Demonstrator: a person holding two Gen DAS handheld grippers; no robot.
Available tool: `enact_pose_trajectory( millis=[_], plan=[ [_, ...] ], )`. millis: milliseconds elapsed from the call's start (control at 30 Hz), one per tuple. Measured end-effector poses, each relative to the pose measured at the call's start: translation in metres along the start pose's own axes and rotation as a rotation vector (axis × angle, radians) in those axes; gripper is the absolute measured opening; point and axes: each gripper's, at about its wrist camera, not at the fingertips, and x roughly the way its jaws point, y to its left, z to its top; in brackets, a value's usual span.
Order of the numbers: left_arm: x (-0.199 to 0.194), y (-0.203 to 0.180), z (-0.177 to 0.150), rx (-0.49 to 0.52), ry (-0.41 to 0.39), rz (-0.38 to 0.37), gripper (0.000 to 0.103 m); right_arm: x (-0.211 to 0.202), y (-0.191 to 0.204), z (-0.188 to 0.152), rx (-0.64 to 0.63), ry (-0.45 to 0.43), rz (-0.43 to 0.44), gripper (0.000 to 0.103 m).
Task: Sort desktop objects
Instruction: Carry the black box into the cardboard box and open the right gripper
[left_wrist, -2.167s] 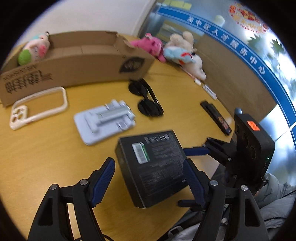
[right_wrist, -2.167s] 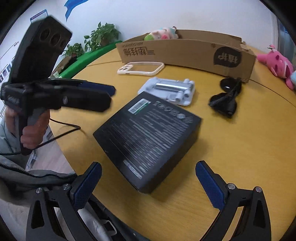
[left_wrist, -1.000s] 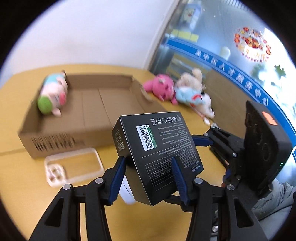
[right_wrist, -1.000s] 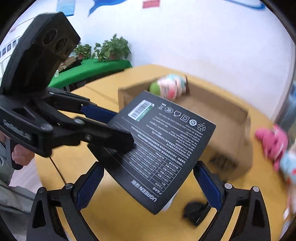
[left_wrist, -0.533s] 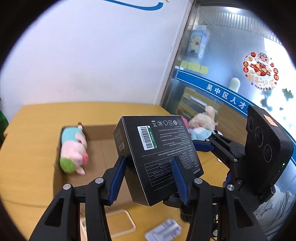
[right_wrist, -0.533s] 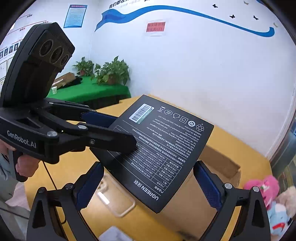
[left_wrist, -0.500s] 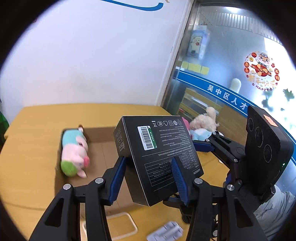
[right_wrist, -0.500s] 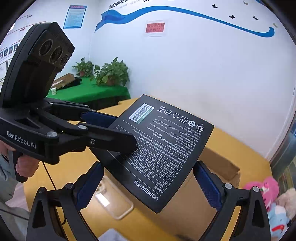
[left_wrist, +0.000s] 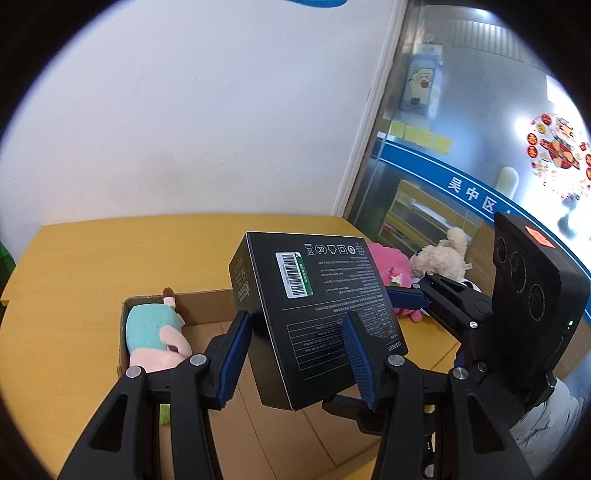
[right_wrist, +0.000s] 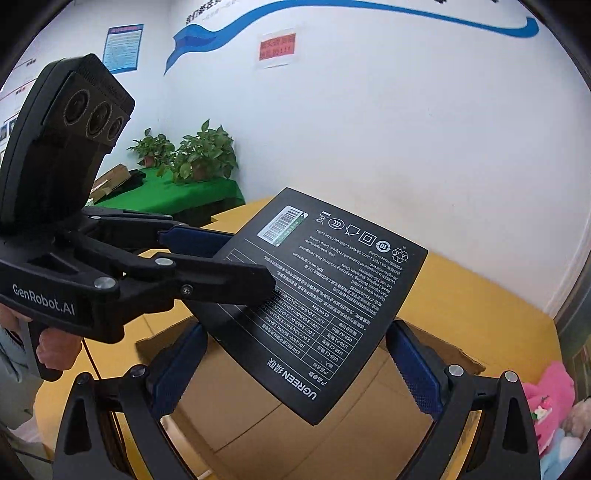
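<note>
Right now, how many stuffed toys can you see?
3, possibly more hidden. A teal and pink plush lies inside the cardboard box; a pink plush and a cream plush sit on the table behind the black box.

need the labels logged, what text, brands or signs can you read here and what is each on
"UGREEN 绿联": lower edge of the flat black cardboard box, read in the right wrist view.
"GenRobot.AI": side of the left gripper, clamped on that box.
"吴中区": blue band on the glass wall.
Barcode sticker digits and the box's fine print: too small.
Red notice and blue poster: blurred.
</note>
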Motion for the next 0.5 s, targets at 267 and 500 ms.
enact_pose_trajectory(
  millis=[267, 500],
  plan=[
    [0.085, 0.048, 0.005, -0.061, 0.109, 0.0, 0.05, 0.092, -0.046, 0.001, 0.054, 0.078, 0.022, 0.098],
    [0.154, 0.077, -0.009, -0.118, 0.232, 0.029, 0.05, 0.166, -0.077, -0.024, 0.122, 0.18, 0.057, 0.098]
  ],
)
